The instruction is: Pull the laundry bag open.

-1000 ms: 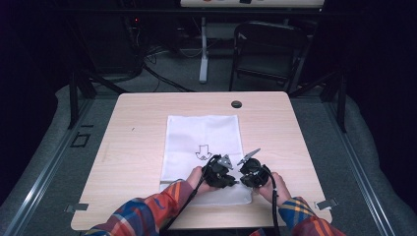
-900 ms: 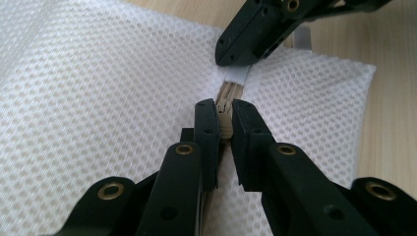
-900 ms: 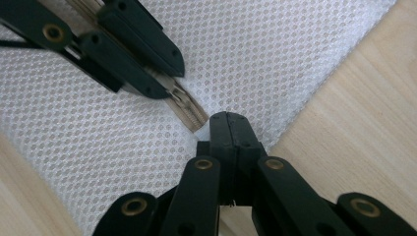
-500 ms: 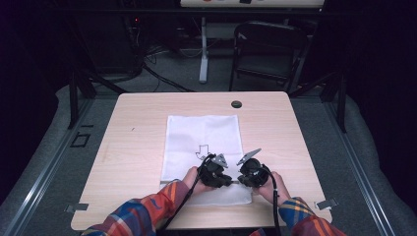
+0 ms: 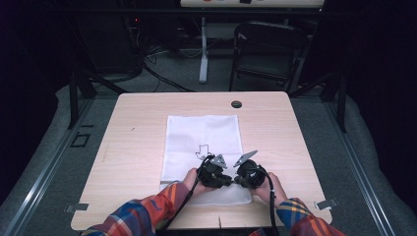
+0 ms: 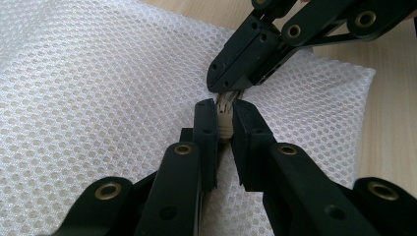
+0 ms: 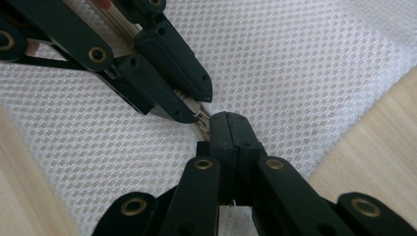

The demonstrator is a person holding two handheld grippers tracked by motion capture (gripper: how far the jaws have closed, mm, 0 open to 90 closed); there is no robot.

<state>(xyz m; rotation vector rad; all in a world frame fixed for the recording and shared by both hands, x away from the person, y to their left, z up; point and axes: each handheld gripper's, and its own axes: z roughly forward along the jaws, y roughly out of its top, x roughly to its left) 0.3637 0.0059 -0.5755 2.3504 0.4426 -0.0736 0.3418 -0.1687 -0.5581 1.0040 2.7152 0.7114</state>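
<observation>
Zipper pull (image 6: 224, 114) between left hand-held gripper (image 6: 223, 110) jaws

White mesh bag (image 5: 204, 137) lay flat on the desk, long axis running 12 to 6 o'clock, centred slightly toward the near edge. Fine honeycomb weave; small black outline mark near its middle. Its pale zipper pull (image 6: 224, 115) at the 6 o'clock end stood pinched, cloth puckered and lifted around it; the rest lay smooth.
</observation>
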